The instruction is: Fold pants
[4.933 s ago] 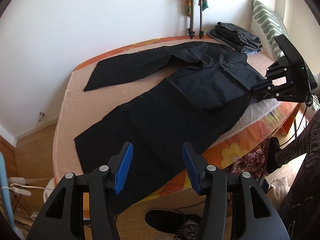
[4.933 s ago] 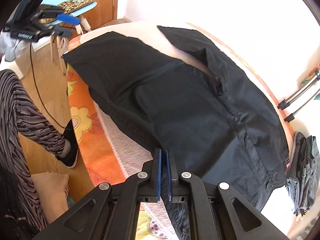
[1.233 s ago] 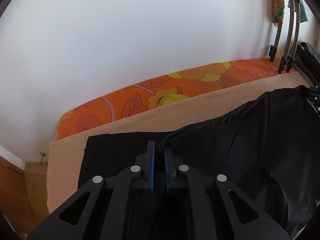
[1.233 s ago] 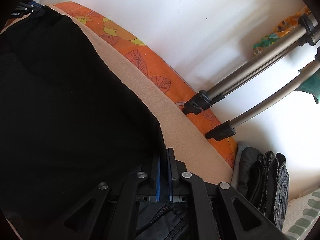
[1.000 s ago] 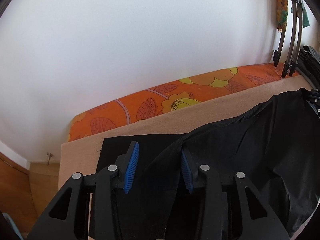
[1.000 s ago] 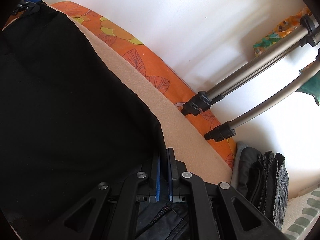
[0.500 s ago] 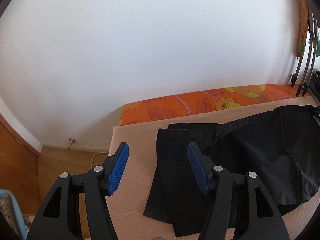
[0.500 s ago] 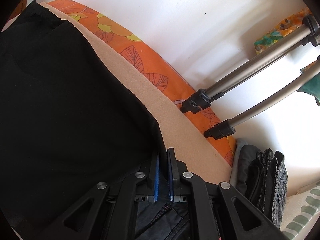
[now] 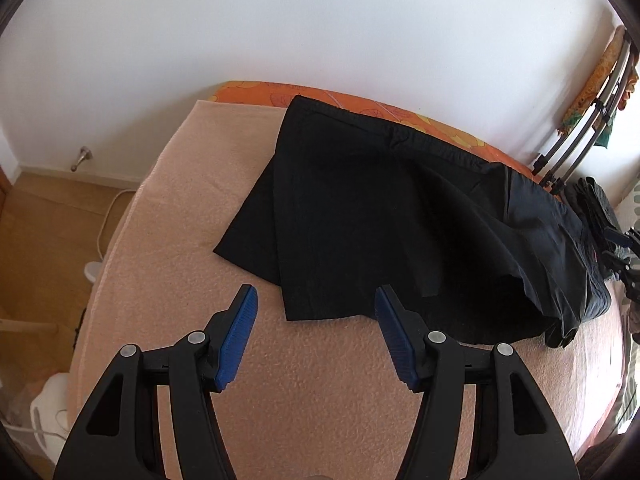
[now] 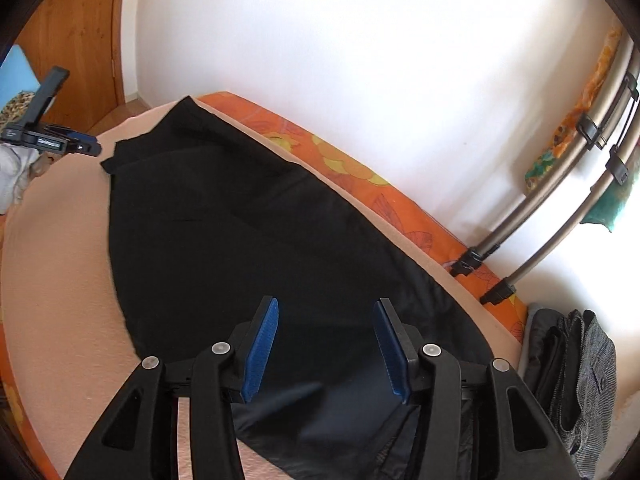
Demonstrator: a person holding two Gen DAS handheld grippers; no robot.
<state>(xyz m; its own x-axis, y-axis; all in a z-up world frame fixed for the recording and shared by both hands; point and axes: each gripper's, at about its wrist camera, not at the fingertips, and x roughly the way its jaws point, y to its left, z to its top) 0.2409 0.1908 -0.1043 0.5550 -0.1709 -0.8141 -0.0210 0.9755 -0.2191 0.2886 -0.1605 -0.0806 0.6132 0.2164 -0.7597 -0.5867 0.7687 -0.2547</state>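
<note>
Peach blanket [image 9: 168, 216] on the bed is where the black pants [image 9: 400, 216] are laid, legs doubled lengthwise, so the left gripper [image 9: 316, 336] is held wide and empty while the right gripper [image 10: 326, 350], just opened, is emptied too.

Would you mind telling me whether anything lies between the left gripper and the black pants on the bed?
Nothing visible does. The left gripper stands open above bare peach blanket, and the nearest hem of the black pants lies just ahead of its fingertips.
</note>
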